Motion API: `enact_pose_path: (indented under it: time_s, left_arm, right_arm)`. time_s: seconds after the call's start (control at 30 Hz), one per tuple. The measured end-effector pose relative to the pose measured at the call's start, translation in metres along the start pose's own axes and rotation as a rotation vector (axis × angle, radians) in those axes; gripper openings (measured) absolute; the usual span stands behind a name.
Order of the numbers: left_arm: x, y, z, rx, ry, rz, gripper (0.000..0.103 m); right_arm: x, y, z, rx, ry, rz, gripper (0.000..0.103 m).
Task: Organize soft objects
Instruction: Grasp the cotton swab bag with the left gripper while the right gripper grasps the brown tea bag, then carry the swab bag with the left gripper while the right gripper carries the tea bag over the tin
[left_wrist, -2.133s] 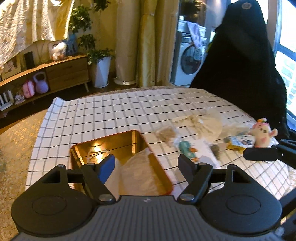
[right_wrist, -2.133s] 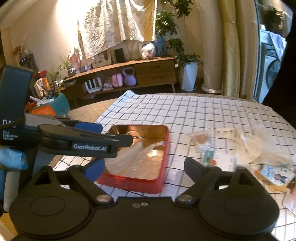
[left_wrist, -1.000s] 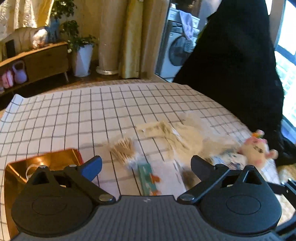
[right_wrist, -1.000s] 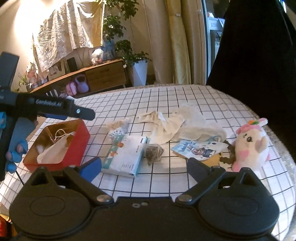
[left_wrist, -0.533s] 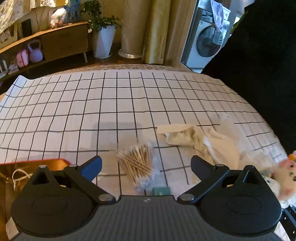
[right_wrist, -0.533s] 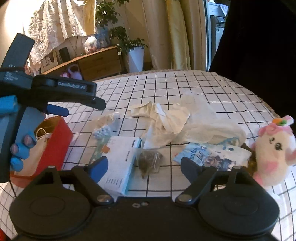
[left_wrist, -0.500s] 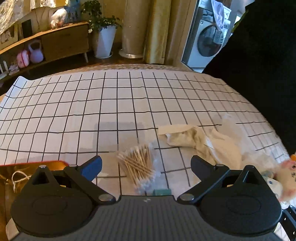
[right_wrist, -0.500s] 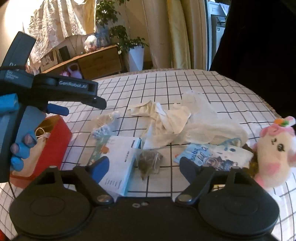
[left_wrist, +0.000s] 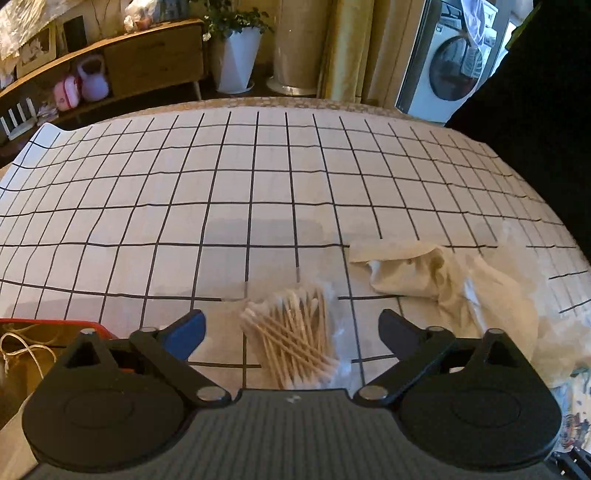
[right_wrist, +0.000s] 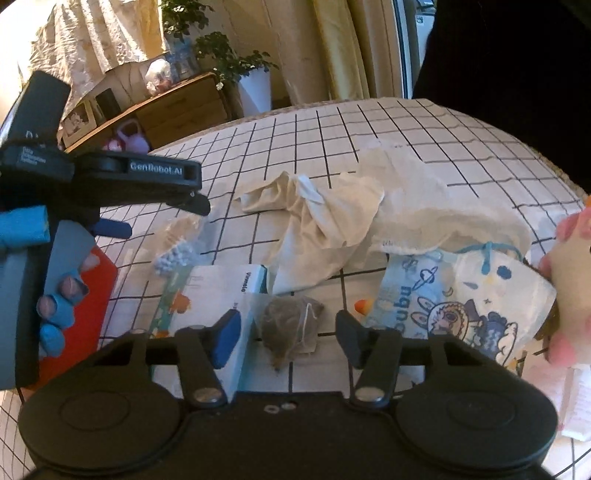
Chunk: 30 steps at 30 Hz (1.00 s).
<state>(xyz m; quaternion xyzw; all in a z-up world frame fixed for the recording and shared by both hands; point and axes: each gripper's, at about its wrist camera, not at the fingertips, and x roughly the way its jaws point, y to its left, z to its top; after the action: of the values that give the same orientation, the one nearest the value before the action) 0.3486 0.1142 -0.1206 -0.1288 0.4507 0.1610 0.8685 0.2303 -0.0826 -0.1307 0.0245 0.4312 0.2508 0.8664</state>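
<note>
Right tongs just narrowed, teabag between pads, not yet pinched. Left tongs spread above swabs. We judge two pickups imminent.

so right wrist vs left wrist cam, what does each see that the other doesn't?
Only the right wrist view: the tea bag between the open right gripper fingers, its jaws just closing in, no pad contact visible; the white box, plush toy, printed pack.
Only the left wrist view: the washing machine.
Both: the cotton swab bag, cream cloth, red tray, left gripper.
</note>
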Motion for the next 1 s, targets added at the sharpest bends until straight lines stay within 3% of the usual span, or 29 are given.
enact_pose_path:
  time_s: [0.1, 0.17, 0.37, 0.57, 1.0]
  left_arm:
    - [0.004, -0.002, -0.001, 0.018, 0.000, 0.005, 0.086]
    - [0.008, -0.001, -0.002, 0.003, 0.017, -0.004, 0.072]
    - [0.014, -0.001, -0.005, -0.002, 0.028, 0.000, 0.059]
    - [0.011, 0.001, -0.005, -0.019, 0.015, -0.001, 0.042]
    - [-0.038, -0.002, -0.011, 0.021, -0.043, -0.049, 0.038]
  right_arm:
    - [0.003, -0.002, 0.000, 0.013, -0.001, -0.001, 0.042]
    - [0.005, -0.003, -0.001, 0.018, 0.003, 0.000, 0.037]
    - [0.005, -0.001, -0.001, 0.031, -0.012, -0.008, 0.020]
    - [0.005, 0.000, -0.003, 0.031, -0.024, -0.015, 0.011]
    - [-0.023, 0.008, -0.005, 0.030, -0.098, -0.048, 0.007]
